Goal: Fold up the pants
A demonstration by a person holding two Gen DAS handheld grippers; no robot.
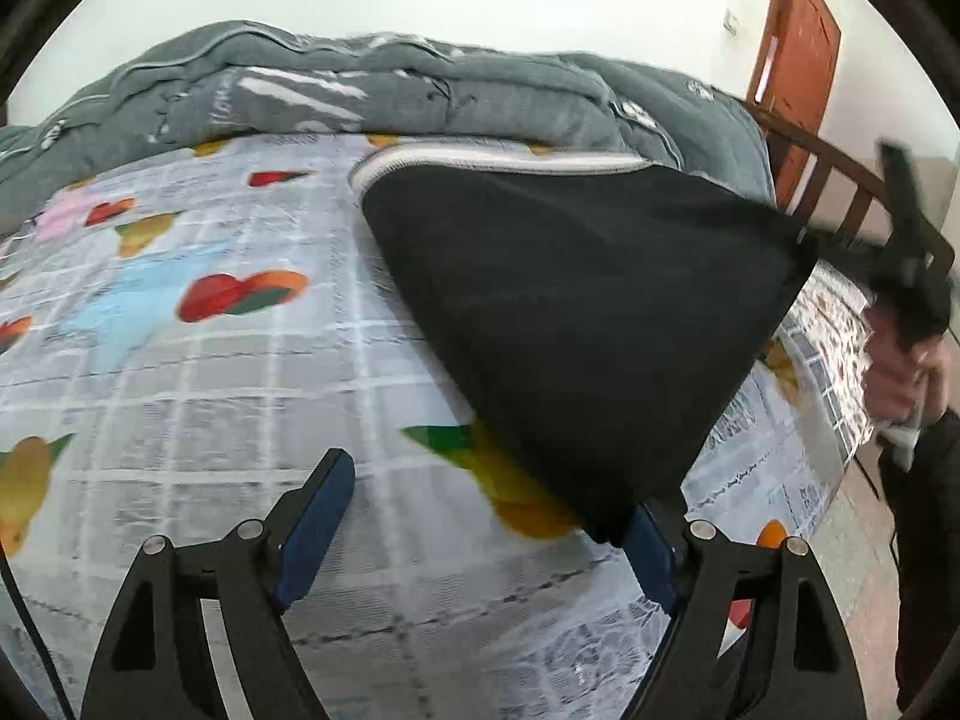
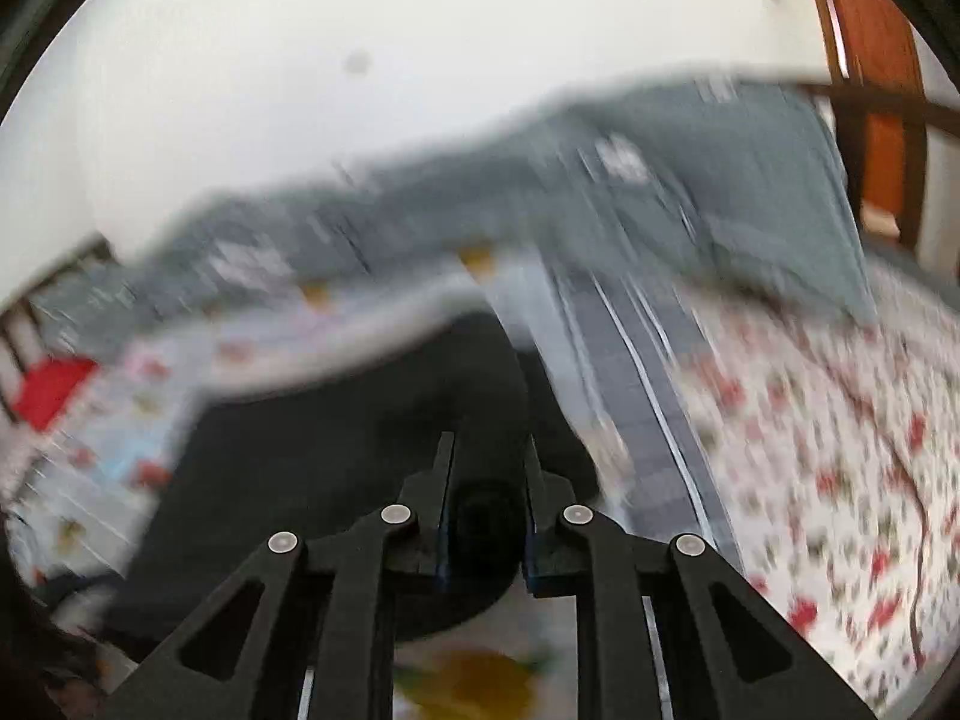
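Left wrist: black pants [image 1: 576, 324] — lifted, taut, grey-white waistband uppermost.

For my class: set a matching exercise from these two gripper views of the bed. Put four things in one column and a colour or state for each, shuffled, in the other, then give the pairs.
Column 1
1. pants
2. quilt
3. left gripper
4. right gripper

Column 2
A. grey, bunched at the far side of the bed
B. fingers wide apart
C. black, with a pale waistband
D. fingers closed on black fabric

Pairs: 1-C, 2-A, 3-B, 4-D
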